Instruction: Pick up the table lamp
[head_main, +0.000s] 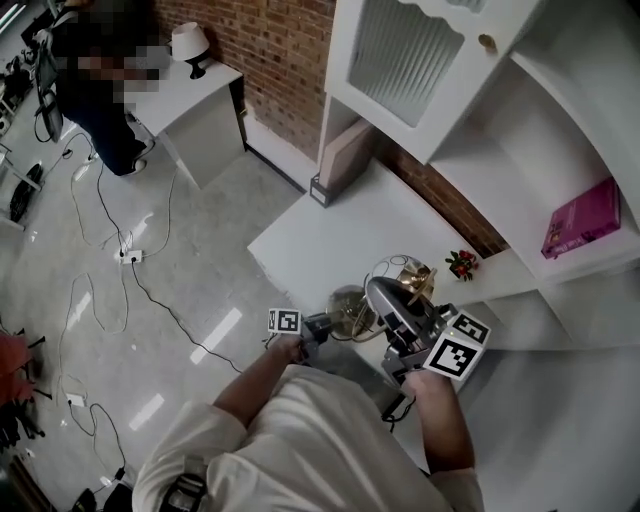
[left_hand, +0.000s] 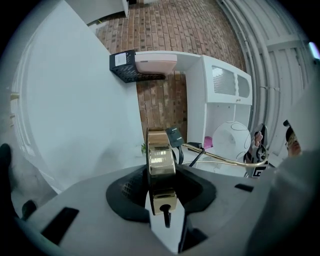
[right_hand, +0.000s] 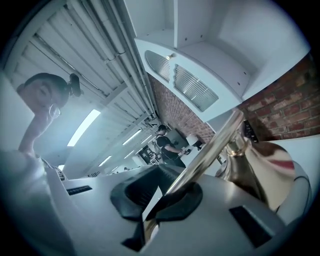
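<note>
I have the table lamp (head_main: 352, 308) in both tools at the near edge of the white table (head_main: 330, 240), and I judge it lifted clear. The left tool (left_hand: 161, 172) is part-closed on the rim of the gold base, and the right tool (right_hand: 172, 192) is pinched tight on the thin gold stem. Next, both grips must stay firm and level; no writing is legible, and the print on the pink box (head_main: 580, 218) is too small.

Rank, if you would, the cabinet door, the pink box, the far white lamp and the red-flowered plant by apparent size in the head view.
1. cabinet door
2. pink box
3. white lamp
4. red-flowered plant
The white lamp stands much farther from the camera, so its rank is unsure; it looks only slightly bigger than the plant.
</note>
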